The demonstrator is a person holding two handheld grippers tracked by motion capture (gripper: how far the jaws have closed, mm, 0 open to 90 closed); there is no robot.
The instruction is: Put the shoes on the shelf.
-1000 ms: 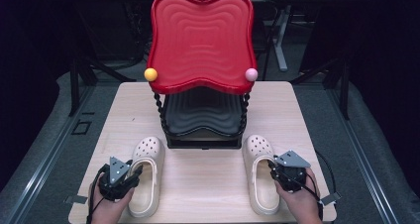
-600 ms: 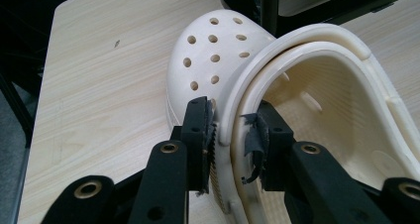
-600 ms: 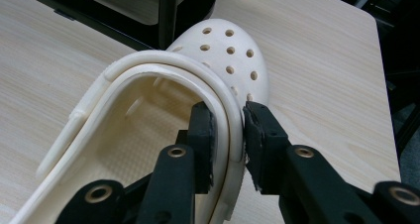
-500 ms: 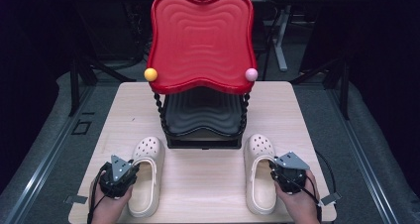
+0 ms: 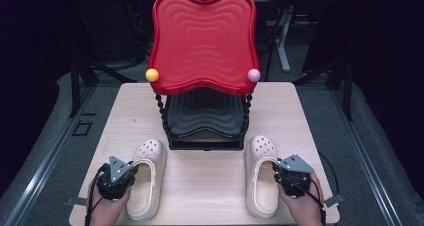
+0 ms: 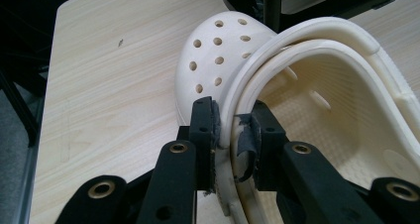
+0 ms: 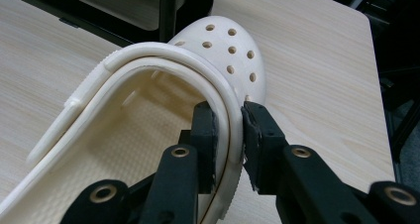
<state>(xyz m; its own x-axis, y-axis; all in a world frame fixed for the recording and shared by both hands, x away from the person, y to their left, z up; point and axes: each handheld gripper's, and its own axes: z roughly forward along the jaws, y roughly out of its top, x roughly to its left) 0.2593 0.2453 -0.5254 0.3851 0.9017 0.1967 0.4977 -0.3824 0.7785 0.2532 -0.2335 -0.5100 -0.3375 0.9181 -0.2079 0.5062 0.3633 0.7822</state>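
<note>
1. While both clogs lie flat on the worktop (image 5: 210,186), we see little change from a second ago: the right gripper (image 5: 292,175) has slid slightly back along its shoe, and the left gripper (image 5: 117,173) stays where it was.
2. We judge that both grasps are now settled, so lifting the pair toward the rack (image 5: 204,121) ahead of the jaws could be the next step.
3. On the left gripper (image 6: 233,130), the jaws are narrow and pinch the side wall and strap of the left clog (image 6: 317,85); one jaw is outside, the other inside the opening.
4. On the right gripper (image 7: 229,130), the jaws close in the same way on the rim of the right clog (image 7: 163,85).
5. Each shoe is cream-coloured foam with round holes over the toe, which points away beyond the jaws. The strap is folded forward over the rim.
6. The red tray (image 5: 202,41) and the black tray below it carry nothing.
</note>
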